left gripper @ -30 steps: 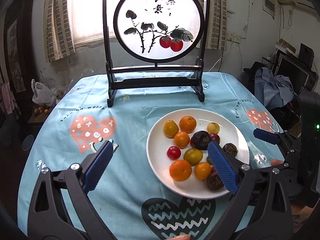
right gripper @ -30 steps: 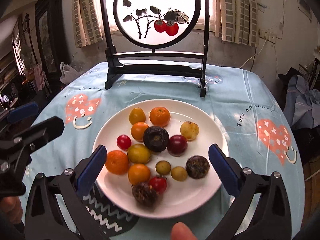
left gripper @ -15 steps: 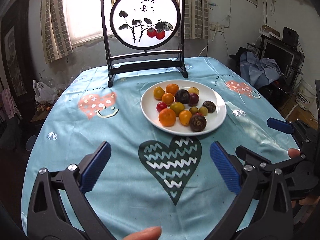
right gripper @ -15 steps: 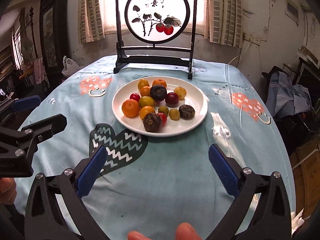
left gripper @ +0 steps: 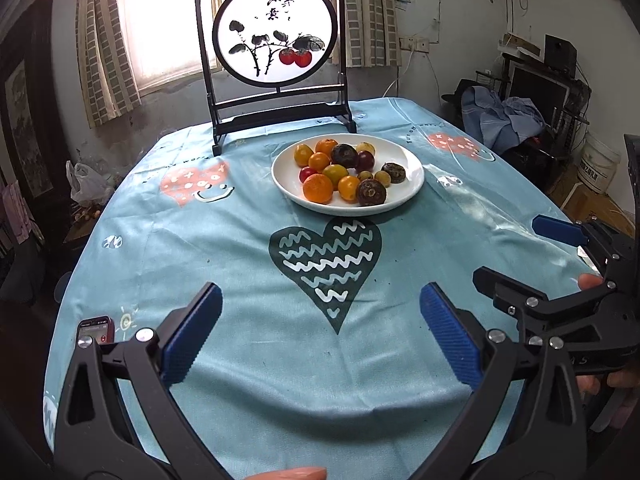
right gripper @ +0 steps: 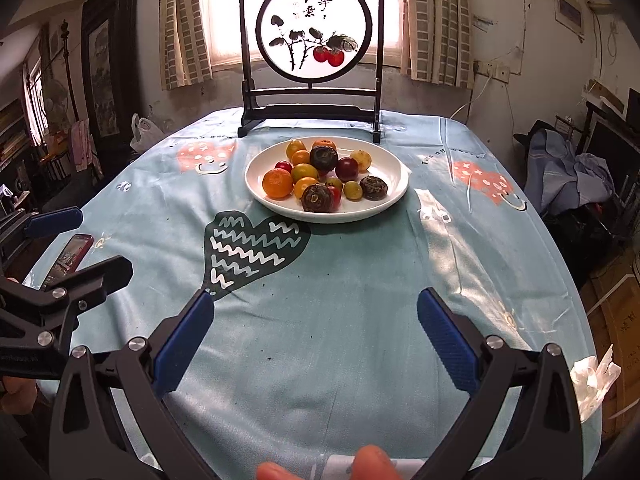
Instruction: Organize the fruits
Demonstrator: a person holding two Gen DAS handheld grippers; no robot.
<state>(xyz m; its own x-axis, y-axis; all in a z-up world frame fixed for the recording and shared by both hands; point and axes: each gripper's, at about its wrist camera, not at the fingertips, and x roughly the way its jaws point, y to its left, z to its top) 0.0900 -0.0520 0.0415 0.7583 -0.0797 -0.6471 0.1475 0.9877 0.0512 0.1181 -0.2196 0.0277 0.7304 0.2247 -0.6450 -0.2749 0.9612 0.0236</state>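
A white plate (left gripper: 412,170) (right gripper: 390,178) holds several small fruits: oranges (left gripper: 317,188) (right gripper: 277,183), yellow and red ones, and dark brown ones (left gripper: 371,192) (right gripper: 317,198). It sits past the middle of the table, far ahead of both grippers. My left gripper (left gripper: 320,336) hangs open over the near part of the blue tablecloth, nothing between its blue pads. My right gripper (right gripper: 316,336) is also open and empty, near the table's front edge. Each gripper shows at the side of the other's view.
A dark wooden frame with a round painted screen (left gripper: 276,40) (right gripper: 314,36) stands behind the plate. A phone (left gripper: 95,330) (right gripper: 68,256) lies at the table's near left edge. Crumpled tissue (right gripper: 594,376) lies at the right edge. Furniture and clutter surround the table.
Both grippers have pulled back from right over the plate toward the near edge of the table. The plate now looks small and distant. Both stayed open and empty.
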